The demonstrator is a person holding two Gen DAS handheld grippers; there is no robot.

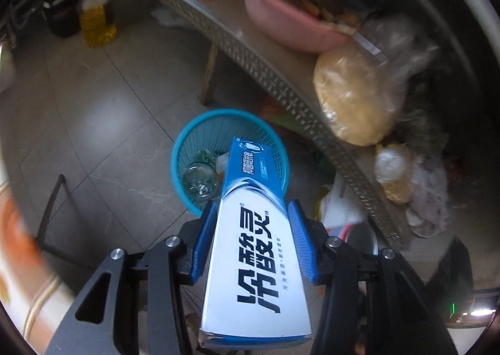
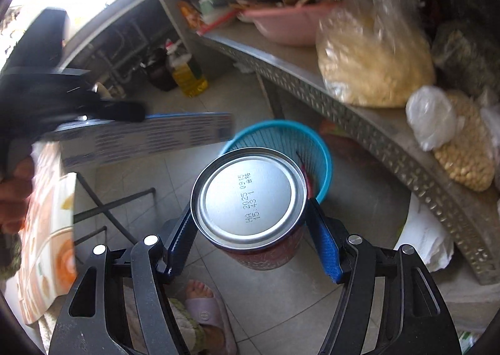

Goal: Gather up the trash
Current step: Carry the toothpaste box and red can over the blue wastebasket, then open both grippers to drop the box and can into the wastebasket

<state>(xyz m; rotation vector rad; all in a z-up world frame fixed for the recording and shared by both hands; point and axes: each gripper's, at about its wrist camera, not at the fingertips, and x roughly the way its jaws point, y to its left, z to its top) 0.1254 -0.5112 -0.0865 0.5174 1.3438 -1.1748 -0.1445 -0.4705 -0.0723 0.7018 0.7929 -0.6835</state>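
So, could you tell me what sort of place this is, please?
Probably a home kitchen or pantry corner: a metal shelf with bagged dry food, a bottle of cooking oil on the tiled floor, and a blue wastebasket.

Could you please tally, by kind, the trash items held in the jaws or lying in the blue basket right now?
Boxes: 1, box, held left.
Cans: 1, can, held right.
Jars: 1, jar, in the basket.
Total: 3

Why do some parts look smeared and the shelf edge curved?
Left wrist view: the toothpaste box is sharp, the shelf clutter motion-blurred, its edge bowed by the fisheye. Right wrist view: the can is crisp, the window glare top left blown out, the box blurred.
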